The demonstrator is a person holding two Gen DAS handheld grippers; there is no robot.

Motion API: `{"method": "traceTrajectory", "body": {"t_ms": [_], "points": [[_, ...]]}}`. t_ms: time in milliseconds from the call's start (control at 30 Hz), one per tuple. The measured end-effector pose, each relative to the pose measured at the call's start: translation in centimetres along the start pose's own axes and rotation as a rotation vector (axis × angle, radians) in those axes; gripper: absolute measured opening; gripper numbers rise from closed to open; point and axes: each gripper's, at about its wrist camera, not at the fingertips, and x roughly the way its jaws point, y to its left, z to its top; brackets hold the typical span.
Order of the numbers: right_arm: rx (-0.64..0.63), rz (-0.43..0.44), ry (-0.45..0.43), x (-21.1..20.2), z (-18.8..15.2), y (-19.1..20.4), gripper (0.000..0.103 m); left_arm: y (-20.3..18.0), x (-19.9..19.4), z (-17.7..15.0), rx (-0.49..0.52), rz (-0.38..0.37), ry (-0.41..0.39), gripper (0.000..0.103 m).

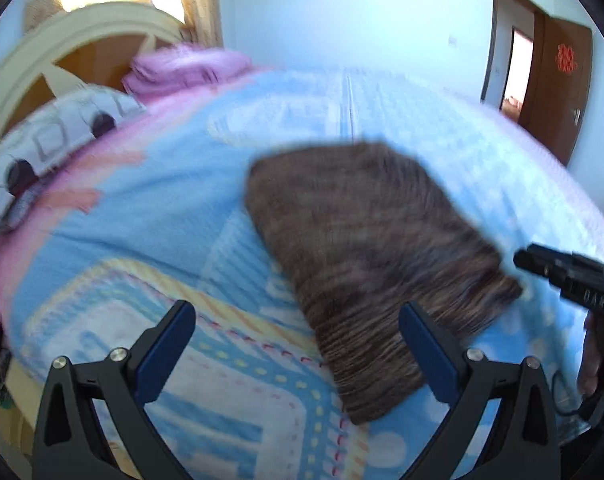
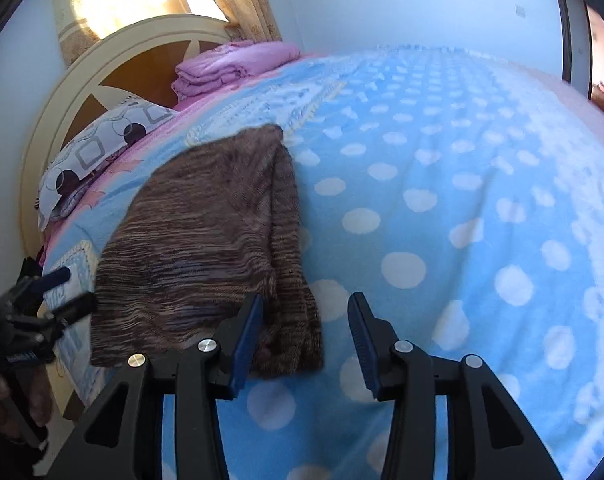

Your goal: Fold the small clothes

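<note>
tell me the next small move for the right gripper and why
Probably shift the right gripper slightly left and down over the near edge of the brown knit garment, which lies flat on the bed. Both grippers are open and hold nothing.

The brown garment (image 2: 206, 240) shows as a soft marled knit with fine ribbed streaks, matt and slightly fuzzy, lying on a fleecy blue blanket (image 2: 441, 208) whose white dots and nap look plush and unshiny. The left gripper (image 1: 298, 344) and right gripper (image 2: 303, 340) both read as matt black plastic with bright, polished metal screw heads, and their fingers (image 2: 244, 340) carry blue pads with a ridged, rubbery-looking face. Behind, the headboard (image 2: 82, 92) pairs smooth cream-painted trim with brown wood-look panels, beside folded pink cloth (image 2: 230, 64) and a printed fabric pillow (image 2: 98, 148).
</note>
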Motion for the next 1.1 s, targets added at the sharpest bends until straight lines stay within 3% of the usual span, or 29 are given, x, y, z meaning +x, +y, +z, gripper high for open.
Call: {"method": "traceTrajectory", "body": {"t_ms": [167,300,1100], "points": [[-0.115,-0.021,-0.185,-6.9,0.8,3.5,0.059,-0.6,-5.2,2.2,-0.022,-0.017,-0.129,0.103],[-0.163,-0.020,-0.260,-9.9,1.3,5.5,0.060,-1.4,-6.8,2.7,0.000,-0.037,-0.171,0.103],[-0.153,-0.008,-0.269,-10.8,1.1,6.3,0.060,-1.4,-7.1,2.4,-0.001,-0.042,-0.171,0.103]]}}
